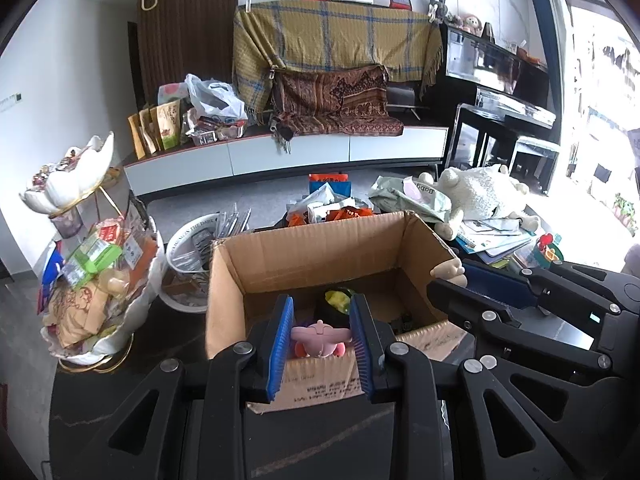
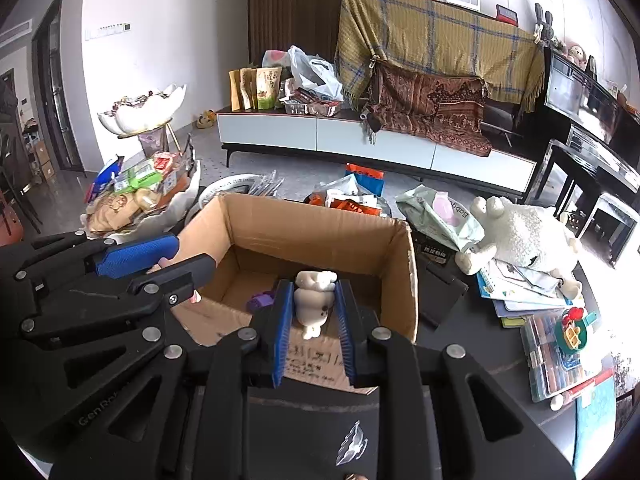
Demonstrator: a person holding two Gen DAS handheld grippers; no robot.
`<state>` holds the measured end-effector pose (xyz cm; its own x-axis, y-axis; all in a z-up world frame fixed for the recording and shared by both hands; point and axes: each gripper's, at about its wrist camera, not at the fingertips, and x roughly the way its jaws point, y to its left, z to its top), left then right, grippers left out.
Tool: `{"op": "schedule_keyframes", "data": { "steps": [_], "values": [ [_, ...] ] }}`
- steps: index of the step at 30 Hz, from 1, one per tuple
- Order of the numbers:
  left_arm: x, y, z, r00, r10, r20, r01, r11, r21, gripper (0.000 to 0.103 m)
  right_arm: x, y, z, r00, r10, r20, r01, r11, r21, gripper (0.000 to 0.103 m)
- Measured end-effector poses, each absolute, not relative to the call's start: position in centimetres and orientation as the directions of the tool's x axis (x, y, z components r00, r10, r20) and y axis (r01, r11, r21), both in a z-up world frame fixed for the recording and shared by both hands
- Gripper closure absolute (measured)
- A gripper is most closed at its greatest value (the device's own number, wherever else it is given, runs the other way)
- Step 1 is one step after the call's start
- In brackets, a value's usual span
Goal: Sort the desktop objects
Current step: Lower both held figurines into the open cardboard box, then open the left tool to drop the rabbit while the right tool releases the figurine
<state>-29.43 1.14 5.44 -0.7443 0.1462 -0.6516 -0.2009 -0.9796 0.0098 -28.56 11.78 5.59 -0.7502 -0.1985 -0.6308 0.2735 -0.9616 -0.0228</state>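
While both grippers hang over the open cardboard box (image 1: 320, 248), each has a small toy pinched between its blue pads. The left gripper (image 1: 320, 334) is closed down on a pink toy plane (image 1: 319, 338), whose wings run crosswise from pad to pad; it sits just above the box's near wall, at the left half of the opening. The right gripper (image 2: 314, 308) is closed on a cream plush figure (image 2: 312, 300), whose long axis runs along the fingers, head pointing toward the box's far wall; it hangs over the box's near-right part.

Inside the box, below the tongs, lie a dark item with a yellow-green top (image 1: 338, 300) and a small purple piece (image 2: 261, 301), so some things already rest there. Outside the box, to its right, a white plush sheep (image 2: 528, 232) lies on a pile of booklets, with a wet-wipes pack (image 2: 440, 216) just beside the box's far-right corner; to the box's left stands a tiered white dish (image 1: 96, 280) full of snacks.

Judging by this, the relation that counts is vertical: both toys are straight above the box's open floor, neither touching its walls. The left toy is nearer the near wall, so it has the slimmer margin if released
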Motion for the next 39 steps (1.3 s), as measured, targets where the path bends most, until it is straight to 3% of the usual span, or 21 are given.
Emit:
{"op": "schedule_keyframes", "data": {
  "steps": [8, 11, 13, 15, 16, 18, 24, 39],
  "values": [
    [-32.4, 1.4, 4.3, -0.71, 0.185, -0.68, -0.218, -0.975, -0.038, 0.075, -31.2, 12.5, 4.6, -0.737, -0.19, -0.648, 0.264, -0.964, -0.017, 0.084],
    [-33.2, 0.6, 4.2, -0.687, 0.164, -0.708, -0.166, -0.984, -0.067, 0.061, -31.7, 12.9, 4.6, -0.744, -0.169, -0.647, 0.238, -0.971, -0.019, 0.08],
    [-33.5, -0.6, 4.2, -0.676, 0.162, -0.719, -0.126, -0.987, -0.104, 0.053, -32.0, 13.3, 4.6, -0.757, -0.121, -0.642, 0.191, -0.981, -0.041, 0.053],
    [-33.4, -1.7, 4.3, -0.672, 0.164, -0.722, -0.091, -0.986, -0.138, 0.029, -31.9, 13.9, 5.0, -0.762, -0.124, -0.635, 0.18, -0.983, -0.024, 0.032],
    [-33.2, -2.1, 4.4, -0.675, 0.163, -0.72, -0.081, -0.986, -0.148, 0.026, -31.8, 14.2, 5.1, -0.765, -0.13, -0.631, 0.177, -0.984, -0.011, 0.03],
    [-32.6, -2.4, 4.7, -0.685, 0.15, -0.713, -0.072, -0.988, -0.139, 0.022, -31.4, 14.6, 5.6, -0.763, -0.156, -0.628, 0.182, -0.983, 0.024, 0.028],
    [-29.1, -1.4, 6.0, -0.757, 0.043, -0.652, -0.061, -0.998, 0.005, 0.021, -28.8, 14.2, 6.3, -0.773, -0.158, -0.614, 0.195, -0.981, 0.007, 0.027],
    [-23.2, -1.6, 7.9, -0.78, 0.006, -0.626, -0.064, -0.996, 0.07, 0.02, -22.6, 13.2, 8.0, -0.797, -0.151, -0.585, 0.216, -0.975, -0.043, 0.027]
  ]
}}
